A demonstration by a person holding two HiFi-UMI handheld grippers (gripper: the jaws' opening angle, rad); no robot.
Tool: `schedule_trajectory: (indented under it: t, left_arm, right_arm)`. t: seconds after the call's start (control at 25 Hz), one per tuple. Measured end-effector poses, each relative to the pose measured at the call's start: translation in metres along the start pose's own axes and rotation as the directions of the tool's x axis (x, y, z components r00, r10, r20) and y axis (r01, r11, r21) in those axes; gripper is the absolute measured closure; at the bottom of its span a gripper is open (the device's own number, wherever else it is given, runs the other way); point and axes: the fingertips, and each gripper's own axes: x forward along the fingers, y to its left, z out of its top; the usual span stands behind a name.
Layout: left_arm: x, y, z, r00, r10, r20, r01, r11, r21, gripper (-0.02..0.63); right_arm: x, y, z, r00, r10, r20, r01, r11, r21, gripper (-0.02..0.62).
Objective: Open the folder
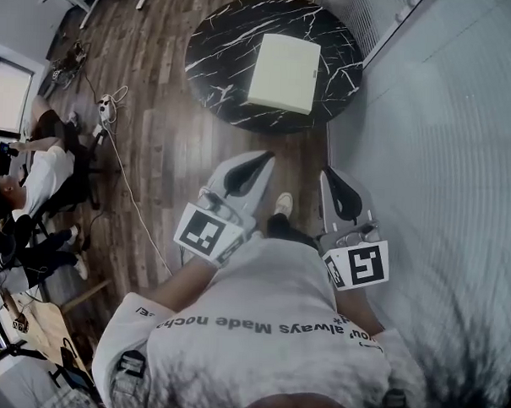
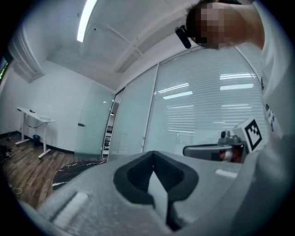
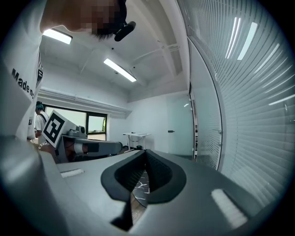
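Note:
A pale, closed folder [image 1: 284, 72] lies flat on the right half of a round black marble table [image 1: 220, 37], seen in the head view. Both grippers are held close to the person's body, well short of the table and pointing toward it. My left gripper [image 1: 259, 161] has its jaws together with nothing between them, and so does my right gripper [image 1: 331, 178]. In the left gripper view the jaw tips [image 2: 153, 154] meet, with the table's edge [image 2: 73, 170] low at left. In the right gripper view the tips [image 3: 145, 152] also meet.
A frosted glass partition with blinds [image 1: 445, 123] runs along the right side. People sit at the left [image 1: 37, 172], and a power strip with cables [image 1: 107, 108] lies on the wooden floor. A white desk [image 3: 136, 135] stands at the far wall.

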Motion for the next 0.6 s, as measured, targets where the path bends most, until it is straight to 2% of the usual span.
schedule_trajectory:
  t: [0.36, 0.6]
  left_arm:
    - [0.091, 0.020, 0.002, 0.999, 0.038, -0.023, -0.038, 0.999, 0.012, 0.603]
    - [0.126, 0.033, -0.005, 0.996, 0.069, -0.048, -0.069, 0.998, 0.006, 0.603]
  right_arm:
    - [0.034, -0.088, 0.004, 0.999, 0.034, 0.003, -0.034, 0.999, 0.007, 0.594]
    - [0.051, -0.125, 0.001, 0.999, 0.050, -0.013, -0.050, 0.999, 0.014, 0.594]
